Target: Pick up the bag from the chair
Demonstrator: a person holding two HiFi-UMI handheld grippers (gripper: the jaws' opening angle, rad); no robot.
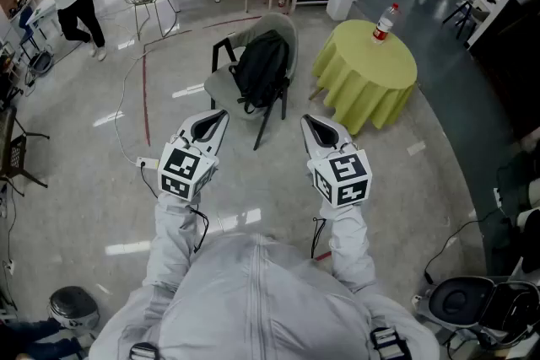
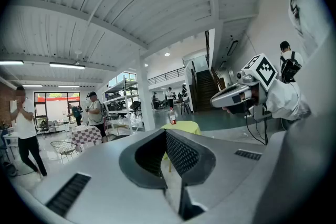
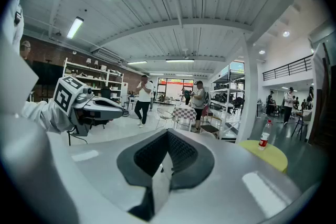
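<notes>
Left hand-held gripper (image 1: 221,113), right hand-held gripper (image 1: 306,120), both closed and empty, open floor (image 1: 249,173) ahead, bag (image 1: 261,67) on chair (image 1: 283,24)

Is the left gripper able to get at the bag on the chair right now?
Probably, after stepping closer: only bare floor lies between the left gripper and the bag, exposed on the chair. Its jaws are shut and must open first.

Ahead of me: black backpack (image 1: 261,67), upright on the seat of the grey chair (image 1: 221,86), leaning against its backrest, straps hanging forward.
</notes>
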